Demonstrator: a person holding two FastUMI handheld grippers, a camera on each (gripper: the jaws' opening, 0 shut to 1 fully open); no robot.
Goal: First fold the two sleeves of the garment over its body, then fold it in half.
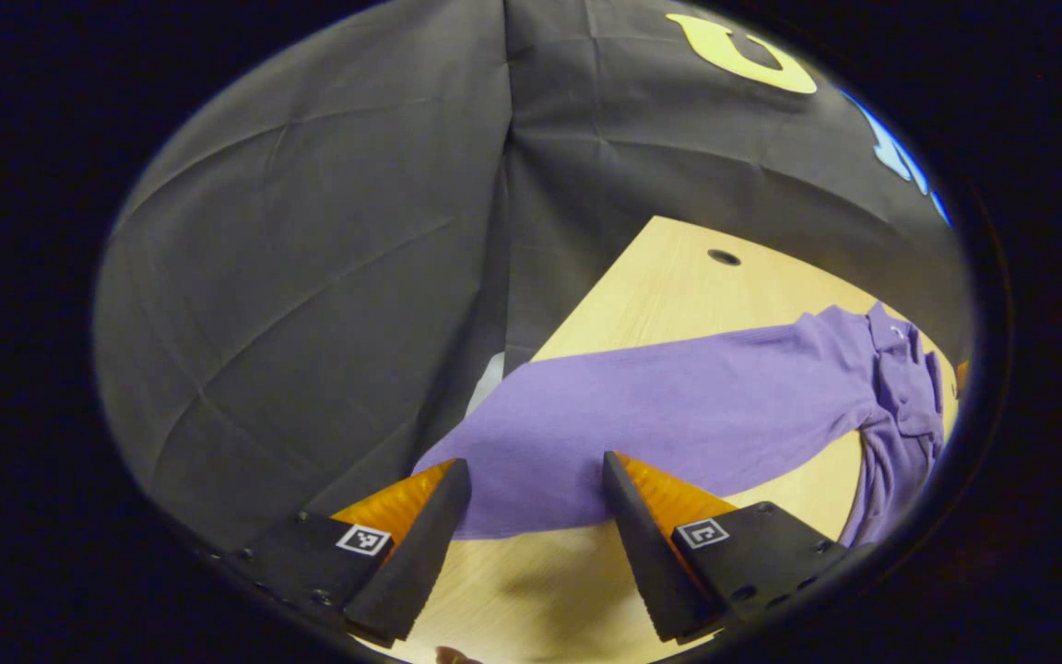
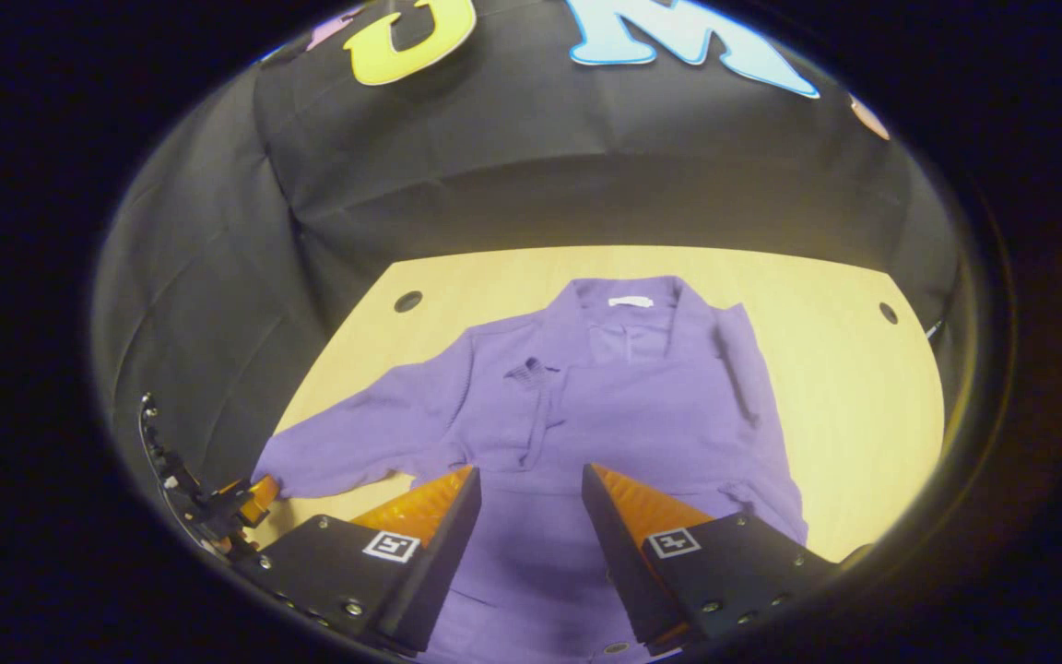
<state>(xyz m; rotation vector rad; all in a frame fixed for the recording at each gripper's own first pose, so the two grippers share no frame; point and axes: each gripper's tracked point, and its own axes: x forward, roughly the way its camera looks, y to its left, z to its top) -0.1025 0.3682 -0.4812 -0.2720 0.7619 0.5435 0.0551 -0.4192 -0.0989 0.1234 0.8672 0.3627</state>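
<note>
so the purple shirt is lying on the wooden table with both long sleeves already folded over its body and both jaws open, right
Not quite. Only one sleeve looks folded in. The right gripper view shows the other long sleeve of the purple long-sleeved shirt spread out sideways on the light wooden table. The rest holds: the left gripper and right gripper both have open jaws.

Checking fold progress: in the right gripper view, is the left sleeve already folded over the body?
No: the sleeve lies stretched out sideways across the table.
</note>
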